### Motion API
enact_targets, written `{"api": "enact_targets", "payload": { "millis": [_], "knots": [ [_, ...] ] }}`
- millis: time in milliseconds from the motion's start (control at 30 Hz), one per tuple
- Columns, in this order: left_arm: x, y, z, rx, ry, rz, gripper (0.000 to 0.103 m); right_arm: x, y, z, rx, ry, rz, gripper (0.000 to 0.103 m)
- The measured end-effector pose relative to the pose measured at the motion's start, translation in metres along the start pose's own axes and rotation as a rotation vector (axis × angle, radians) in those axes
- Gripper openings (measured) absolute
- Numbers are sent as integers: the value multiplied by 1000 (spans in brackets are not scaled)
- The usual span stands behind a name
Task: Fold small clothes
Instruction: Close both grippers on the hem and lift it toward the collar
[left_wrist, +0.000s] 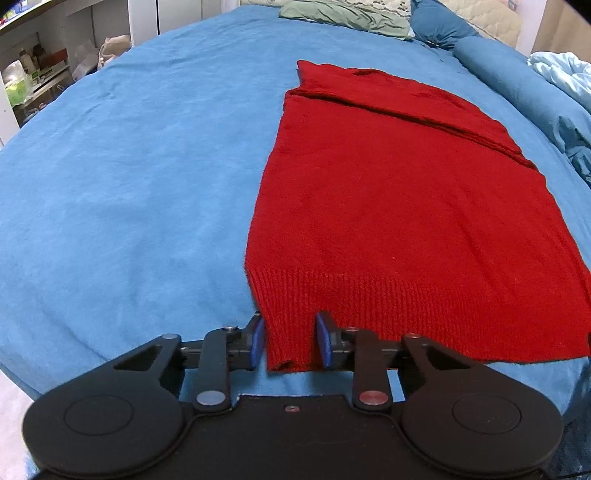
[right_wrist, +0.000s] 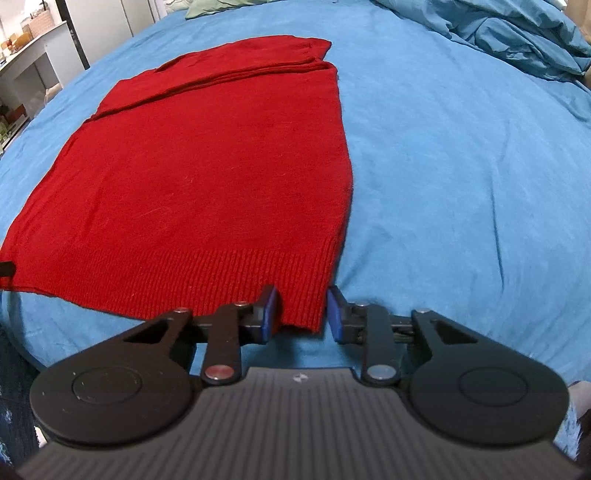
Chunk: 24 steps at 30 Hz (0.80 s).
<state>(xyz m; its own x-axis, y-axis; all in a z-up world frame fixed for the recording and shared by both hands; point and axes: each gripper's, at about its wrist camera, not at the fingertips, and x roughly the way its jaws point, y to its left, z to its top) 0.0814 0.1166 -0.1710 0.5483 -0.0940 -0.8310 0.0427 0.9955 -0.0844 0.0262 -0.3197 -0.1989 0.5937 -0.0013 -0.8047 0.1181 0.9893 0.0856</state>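
A big bed (left_wrist: 129, 184) with a blue sheet fills both views. The red sweater (left_wrist: 388, 206) lies flat on the bed, with its ribbed hem at the near edge of the bed and its neck end far away. Its sleeves are folded across the top part.

Past the far end of the sweater sit a green pillow (left_wrist: 343, 16) and a blue pillow (left_wrist: 443, 26). A bunched blue blanket (right_wrist: 517, 40) lies on the bed to the right of the sweater. Off the bed, to the left of the sweater, there are white shelves (left_wrist: 33, 74) with small things on them.

The left gripper (left_wrist: 290, 345) is at the sweater's near left corner. Its blue pads are apart, with the hem corner between them. The right gripper (right_wrist: 301, 314) is at the sweater's near right corner. Its pads are apart too, one on each side of that hem corner.
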Motion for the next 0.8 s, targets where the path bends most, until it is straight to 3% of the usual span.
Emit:
{"api": "enact_targets", "payload": {
  "millis": [67, 133, 200, 267, 533, 700, 800],
  "knots": [
    [0, -1, 1, 5, 2, -1, 23, 2, 0, 0, 2, 5, 1, 44],
    [0, -5, 2, 3, 6, -6, 10, 4, -1, 1, 10, 7, 4, 40],
    [-4, -5, 3, 1, -1, -10, 8, 1, -1, 2, 10, 3, 5, 27],
    [-9, -4, 4, -8, -12, -17, 7, -3, -2, 2, 10, -7, 3, 21],
    [-49, -5, 32, -62, -129, -72, 6, -28, -17, 21, 99, -64, 72, 21],
    [-73, -8, 72, -91, -227, -120, 6, -54, -25, 60, 120, -128, 127, 21],
    [-75, -10, 113, -118, -287, -155, 6, -62, -32, 92, 152, -183, 181, 21]
  ]
}}
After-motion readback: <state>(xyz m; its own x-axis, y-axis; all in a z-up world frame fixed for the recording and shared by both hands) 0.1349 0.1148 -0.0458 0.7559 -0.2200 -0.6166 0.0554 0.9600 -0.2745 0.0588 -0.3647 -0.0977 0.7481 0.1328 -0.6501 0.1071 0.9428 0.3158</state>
